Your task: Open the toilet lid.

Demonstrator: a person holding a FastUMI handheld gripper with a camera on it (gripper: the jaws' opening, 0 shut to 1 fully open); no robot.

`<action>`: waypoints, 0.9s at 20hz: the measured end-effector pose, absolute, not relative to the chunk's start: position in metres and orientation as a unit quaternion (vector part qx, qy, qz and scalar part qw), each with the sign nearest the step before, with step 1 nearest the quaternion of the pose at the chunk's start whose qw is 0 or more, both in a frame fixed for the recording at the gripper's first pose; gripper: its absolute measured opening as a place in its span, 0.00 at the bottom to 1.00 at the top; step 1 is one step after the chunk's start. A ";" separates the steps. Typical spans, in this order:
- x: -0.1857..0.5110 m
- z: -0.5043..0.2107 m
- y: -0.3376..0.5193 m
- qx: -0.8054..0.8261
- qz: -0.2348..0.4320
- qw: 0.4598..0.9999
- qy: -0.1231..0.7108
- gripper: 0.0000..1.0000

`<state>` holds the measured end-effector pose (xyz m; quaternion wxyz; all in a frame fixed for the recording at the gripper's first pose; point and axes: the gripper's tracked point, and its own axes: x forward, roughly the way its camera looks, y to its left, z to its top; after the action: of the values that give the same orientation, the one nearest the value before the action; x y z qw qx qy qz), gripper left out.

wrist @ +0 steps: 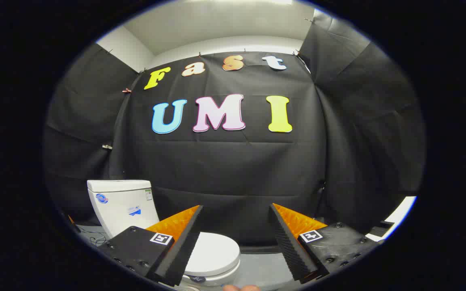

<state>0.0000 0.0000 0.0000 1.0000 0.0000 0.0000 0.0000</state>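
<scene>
Against black cloth the toilet (pixel 136 210) sits low ahead – your gripper (pixel 235 214) gapes wide, empty – with the closed lid (pixel 212 252) below, partly behind the left finger.

My claw (pixel 236 218) is hanging in the air with its fingers spread wide, nothing between them. The toilet (pixel 136 218) sits low, partly behind one finger, lid (pixel 213 252) still down flat and the tank (pixel 121 204) standing against the black booth wall (pixel 233 169).
</scene>
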 end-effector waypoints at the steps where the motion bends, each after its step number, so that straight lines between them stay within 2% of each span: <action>1: -0.001 0.000 0.002 -0.005 0.002 1.000 0.001 0.98; 18: -0.001 -0.009 0.014 -0.005 0.024 1.000 0.008 0.98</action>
<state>-0.0015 0.0141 -0.0090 0.9997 -0.0054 0.0081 0.0244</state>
